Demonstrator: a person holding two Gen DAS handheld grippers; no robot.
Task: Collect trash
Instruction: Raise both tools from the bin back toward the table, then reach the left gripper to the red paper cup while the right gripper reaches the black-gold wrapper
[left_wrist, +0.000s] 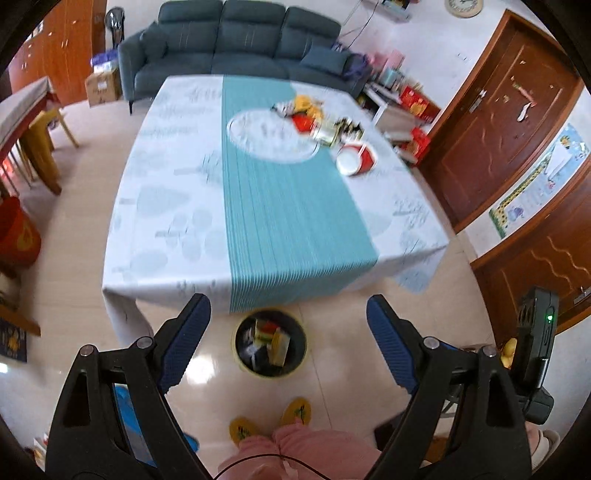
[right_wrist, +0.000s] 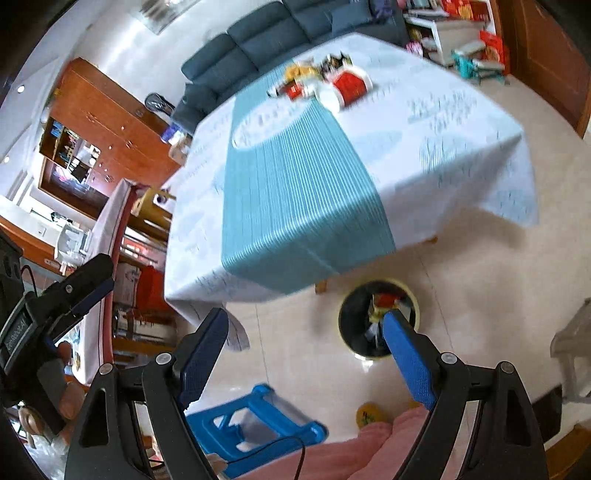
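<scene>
Both my wrist cameras look steeply down from high above the floor, well back from the cloth-covered table (left_wrist: 166, 206). Each frames the teal-striped centre panel (right_wrist: 295, 206) and the round yellow-rimmed bin (left_wrist: 269, 345), the right view tilted.

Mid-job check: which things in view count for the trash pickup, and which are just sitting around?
For the job: wrappers and packets, red paper cup on the table; trash bin on the floor.

Lying about: sofa, blue stool, cardboard box, wall clock.
</scene>
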